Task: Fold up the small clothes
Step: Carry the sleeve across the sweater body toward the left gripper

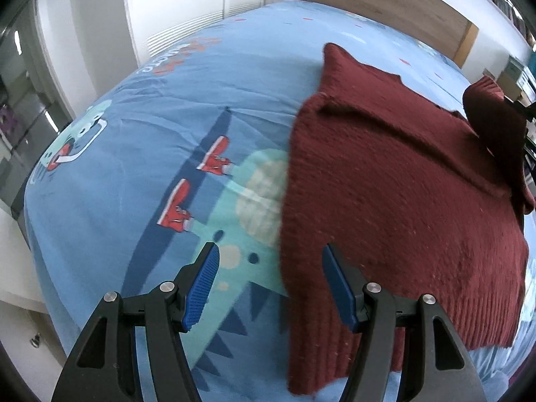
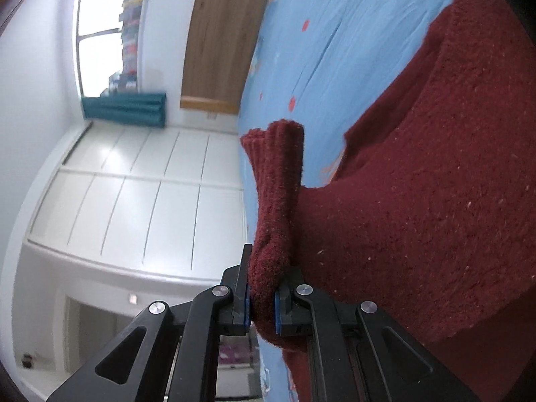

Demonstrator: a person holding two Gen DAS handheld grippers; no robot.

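Folding is partway, by my reading: right tool point(image 2: 262, 305) clamped tight on the sleeve cuff point(image 2: 278, 181) of the dark red knitted sweater point(image 1: 395, 207), cuff lifted over the body. Left tool point(image 1: 269, 288) stands half open, empty, above the near hem. Sweater lies spread on the blue printed bed cover point(image 1: 150, 134); further folds remain.

A home bedroom: a bed point(image 1: 140, 140) with a cartoon-print blue sheet, white wardrobe doors point(image 2: 134, 194), a wooden headboard point(image 1: 385, 3).

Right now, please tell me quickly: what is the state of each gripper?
Left gripper: jaws open, holding nothing.
Right gripper: jaws closed on the sweater sleeve.
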